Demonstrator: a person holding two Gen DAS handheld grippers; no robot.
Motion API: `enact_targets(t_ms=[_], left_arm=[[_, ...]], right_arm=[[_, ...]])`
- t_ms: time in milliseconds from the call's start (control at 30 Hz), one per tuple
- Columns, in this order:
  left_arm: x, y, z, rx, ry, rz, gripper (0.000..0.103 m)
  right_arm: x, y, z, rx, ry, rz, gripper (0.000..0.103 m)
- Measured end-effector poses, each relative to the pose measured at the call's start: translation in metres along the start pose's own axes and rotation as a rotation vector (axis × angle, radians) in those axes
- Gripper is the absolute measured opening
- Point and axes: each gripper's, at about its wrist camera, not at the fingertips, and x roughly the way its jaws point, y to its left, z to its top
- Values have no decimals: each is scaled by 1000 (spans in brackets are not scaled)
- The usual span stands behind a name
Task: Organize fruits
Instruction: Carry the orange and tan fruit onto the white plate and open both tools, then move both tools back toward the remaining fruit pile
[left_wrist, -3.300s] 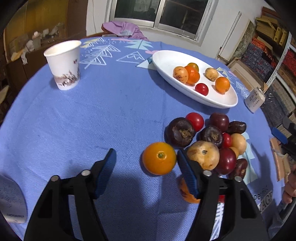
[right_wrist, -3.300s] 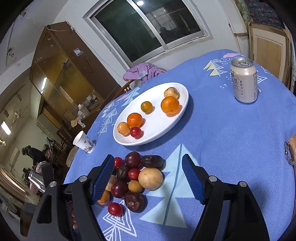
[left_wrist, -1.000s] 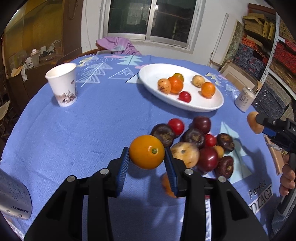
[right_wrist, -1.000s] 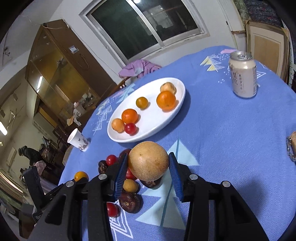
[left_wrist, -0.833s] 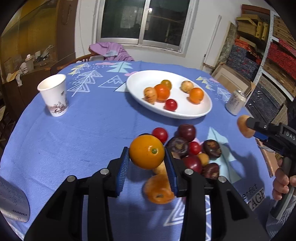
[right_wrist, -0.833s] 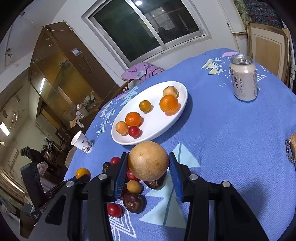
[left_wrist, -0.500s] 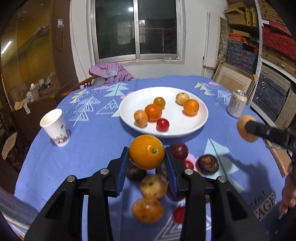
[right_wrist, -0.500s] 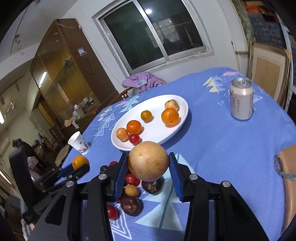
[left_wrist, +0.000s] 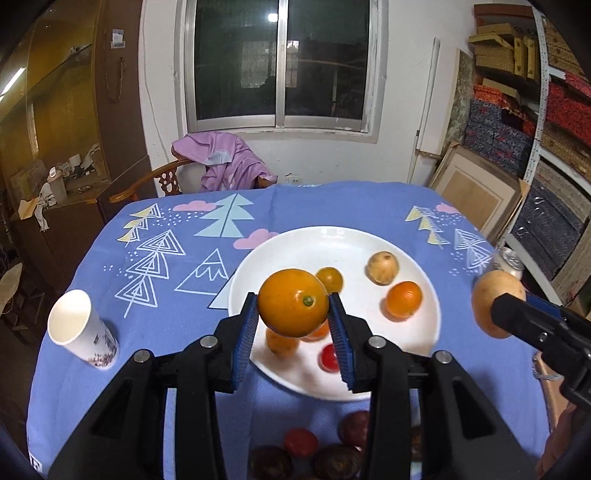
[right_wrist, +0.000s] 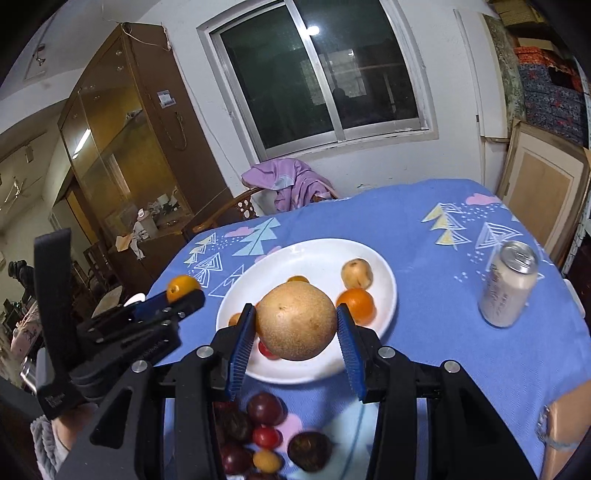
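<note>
White plate (left_wrist: 369, 240) is being filled, several fruits already on it; orange (left_wrist: 293, 302) is being clamped in left gripper (left_wrist: 294, 332), tan fruit (right_wrist: 295, 321) in right gripper (right_wrist: 295, 339); dark fruits (right_wrist: 266, 406) are left.

Bench (left_wrist: 184, 369), blue tree-print cloth: white plate (left_wrist: 424, 354) centre; paper cup (left_wrist: 79, 330) lower left; can (right_wrist: 508, 286) right; loose fruits (right_wrist: 266, 435) bottom.
</note>
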Motion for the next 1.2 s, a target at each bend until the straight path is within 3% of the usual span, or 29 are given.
enact_targets(t_ms=[267, 600, 700, 767, 800, 1200], left_arm=[[78, 23, 14, -37, 86, -8, 38], [132, 33, 5, -67, 196, -68, 38], [132, 34, 4, -63, 183, -56, 43], [128, 34, 5, -64, 159, -52, 61], [126, 34, 6, -64, 148, -53, 63], [74, 30, 11, -41, 47, -27, 66]], right_arm=[[66, -4, -9, -41, 112, -43, 45], [97, -7, -23, -70, 169, -77, 45], [103, -4, -27, -84, 189, -76, 46], [105, -2, -30, -91, 192, -83, 46], [105, -2, -30, -99, 190, -92, 46], [69, 1, -9, -91, 92, -74, 47]])
